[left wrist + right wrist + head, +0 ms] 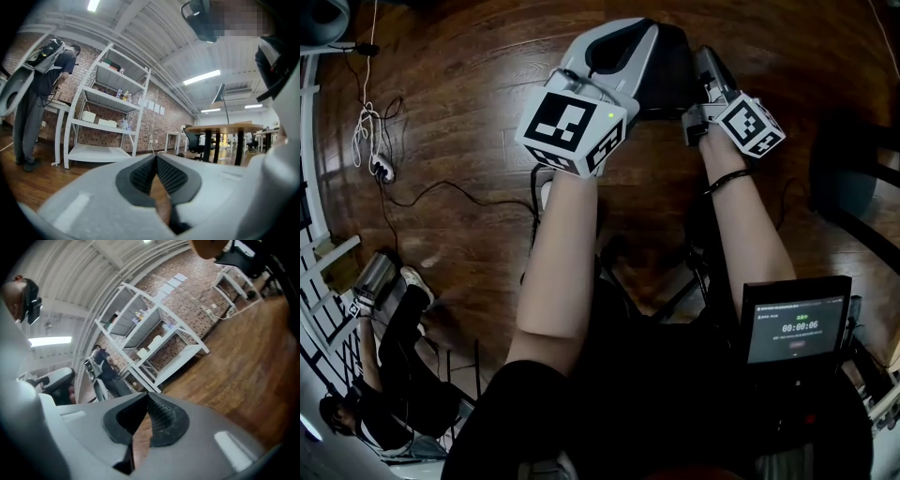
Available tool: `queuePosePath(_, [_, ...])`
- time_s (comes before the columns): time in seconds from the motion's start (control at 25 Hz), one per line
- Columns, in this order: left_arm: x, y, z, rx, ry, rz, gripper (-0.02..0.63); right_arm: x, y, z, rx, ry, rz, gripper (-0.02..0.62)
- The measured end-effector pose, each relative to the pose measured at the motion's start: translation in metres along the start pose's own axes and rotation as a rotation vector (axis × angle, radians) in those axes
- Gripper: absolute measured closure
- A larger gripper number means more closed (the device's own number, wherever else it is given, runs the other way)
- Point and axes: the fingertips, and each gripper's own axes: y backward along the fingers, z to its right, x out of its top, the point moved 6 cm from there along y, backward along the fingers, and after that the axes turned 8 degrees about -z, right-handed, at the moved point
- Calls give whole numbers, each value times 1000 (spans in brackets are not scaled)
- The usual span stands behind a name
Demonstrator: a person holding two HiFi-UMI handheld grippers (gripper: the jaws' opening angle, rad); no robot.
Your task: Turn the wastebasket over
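We stand in a large room with a wood floor (459,103), a brick wall (157,124) and strip lights (201,77) on a ribbed ceiling. A white shelf (105,117) stands against the brick, with boxes and bottles on its boards. Another person (44,93), in dark clothes with a backpack, stands just beside it. Farther right a wooden worktop (229,127) rests on dark legs, with an office chair (193,140) near it. In the head view a cable (431,192) trails over the floor from a plug strip (382,169) at the left. A small screen (795,328) sits at our waist on the right.

We hold both tools out in front of us, side by side above the floor. The left tool (155,157) has its jaws together: the ribbed pads meet at their tips and nothing is between them. Its marker cube (572,127) faces the head camera. The right tool (147,397) is likewise closed, pads touching at the tips, and holds nothing. Its cube (752,124) sits just above a dark band (727,181) on our wrist. Both tools point out across the room, not down.

We cannot find the wastebasket in any view, and neither tool touches or holds it.
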Motion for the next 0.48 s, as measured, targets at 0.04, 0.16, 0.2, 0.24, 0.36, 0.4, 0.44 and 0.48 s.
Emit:
queuePosePath(0.04, [-1,2,2,-3,-3,2,604,-14,2,13,-28,-62,13,584])
queuePosePath(0.16, [0,6,3,-14,-14,2,605,-55,10,45,-84,-252,59,584])
queuePosePath(0.2, [2,7,1,-15,-14,3,604,-68,11,52,-95,-302,71,584])
queuePosePath(0.24, [4,9,-1,-15,-12,6,604,-81,12,57,-103,-341,78,584])
queuePosePath(0.36, [8,11,-2,-10,-2,19,605,-118,22,72,-129,-428,80,584])
queuePosePath(0.4, [9,10,-2,-10,1,23,605,-129,27,79,-140,-448,79,584])
queuePosePath(0.44, [10,10,-1,-11,5,28,604,-138,31,86,-154,-462,77,584])
queuePosePath(0.48, [12,9,0,-13,7,30,604,-144,36,92,-169,-473,73,584])
